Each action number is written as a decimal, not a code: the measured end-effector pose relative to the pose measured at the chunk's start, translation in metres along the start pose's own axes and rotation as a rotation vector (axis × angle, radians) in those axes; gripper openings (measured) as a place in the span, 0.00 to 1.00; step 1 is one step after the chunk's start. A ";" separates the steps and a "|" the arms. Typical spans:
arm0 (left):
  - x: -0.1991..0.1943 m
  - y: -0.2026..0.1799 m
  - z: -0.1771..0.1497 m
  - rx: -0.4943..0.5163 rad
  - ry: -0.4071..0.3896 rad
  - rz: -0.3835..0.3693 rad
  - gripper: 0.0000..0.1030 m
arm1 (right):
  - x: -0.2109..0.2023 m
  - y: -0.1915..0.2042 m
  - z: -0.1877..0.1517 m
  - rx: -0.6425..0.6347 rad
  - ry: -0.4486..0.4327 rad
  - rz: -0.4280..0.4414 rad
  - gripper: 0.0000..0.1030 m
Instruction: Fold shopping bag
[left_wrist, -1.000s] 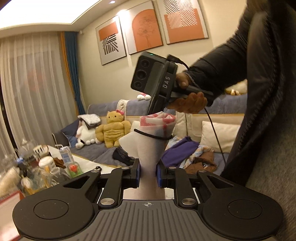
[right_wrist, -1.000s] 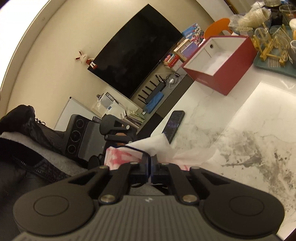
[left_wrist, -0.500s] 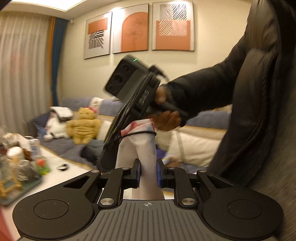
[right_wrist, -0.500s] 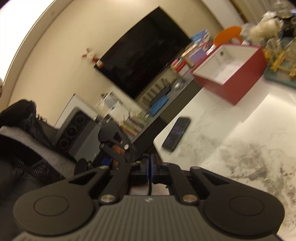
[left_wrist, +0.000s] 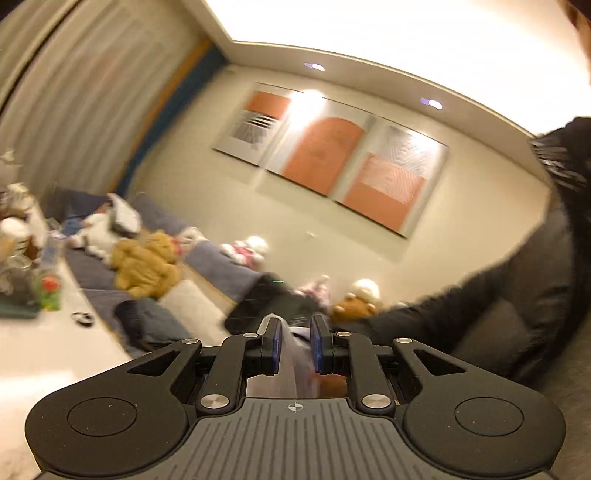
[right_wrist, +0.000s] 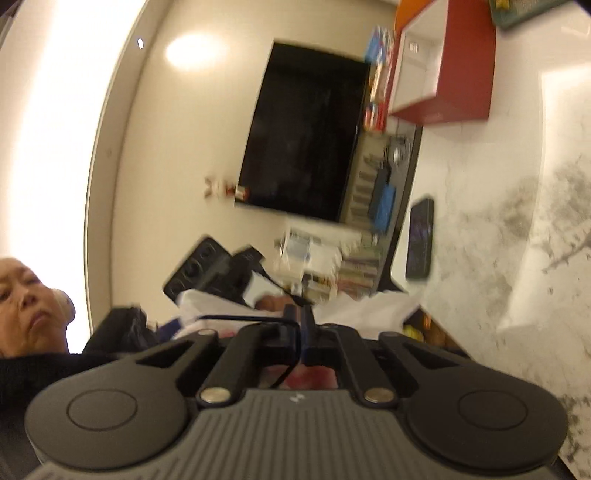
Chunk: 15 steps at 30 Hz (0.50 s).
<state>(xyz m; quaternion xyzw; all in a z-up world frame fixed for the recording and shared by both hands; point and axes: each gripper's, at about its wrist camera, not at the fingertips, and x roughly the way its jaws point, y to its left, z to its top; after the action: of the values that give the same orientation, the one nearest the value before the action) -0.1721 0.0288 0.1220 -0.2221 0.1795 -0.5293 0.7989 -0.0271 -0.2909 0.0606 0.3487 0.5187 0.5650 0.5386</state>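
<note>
Bag pinched between both of your grippers

Your left gripper (left_wrist: 294, 345) has its jaws clamped on a bunched, pale fold of the shopping bag (left_wrist: 295, 360), which rises between the blue pads; the picture is blurred, so little of the fabric can be made out. Just beyond its tips sits a dark blurred shape, and your black sleeve (left_wrist: 480, 306) reaches in from the right. Far behind, stuffed toys (left_wrist: 146, 264) lie along a grey sofa (left_wrist: 221, 267) under three orange wall pictures (left_wrist: 332, 158).

Your right gripper (right_wrist: 300, 334) has its jaws pressed together, and a thin black cord (right_wrist: 240, 317) of the bag runs to them from the left and loops down under the left finger. White bag fabric spreads just past the tips, with a pink patch showing below them. That view is rolled on its side: a marble table (right_wrist: 498, 221) fills the right, carrying a dark phone (right_wrist: 420, 240) and a red box (right_wrist: 454, 62), with a black television (right_wrist: 306, 133) on the far wall.
</note>
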 end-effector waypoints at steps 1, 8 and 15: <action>-0.001 0.013 -0.006 -0.050 0.002 0.026 0.17 | 0.005 -0.004 -0.002 0.020 -0.029 -0.030 0.01; 0.001 0.116 -0.086 -0.369 0.143 0.220 0.17 | 0.036 -0.090 -0.031 0.315 -0.149 -0.223 0.02; 0.000 0.187 -0.158 -0.595 0.320 0.315 0.17 | 0.028 -0.160 -0.053 0.507 -0.267 -0.305 0.02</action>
<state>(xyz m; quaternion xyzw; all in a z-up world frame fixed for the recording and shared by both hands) -0.1113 0.0671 -0.1122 -0.3288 0.4800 -0.3526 0.7329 -0.0427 -0.2940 -0.1095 0.4611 0.6139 0.2800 0.5763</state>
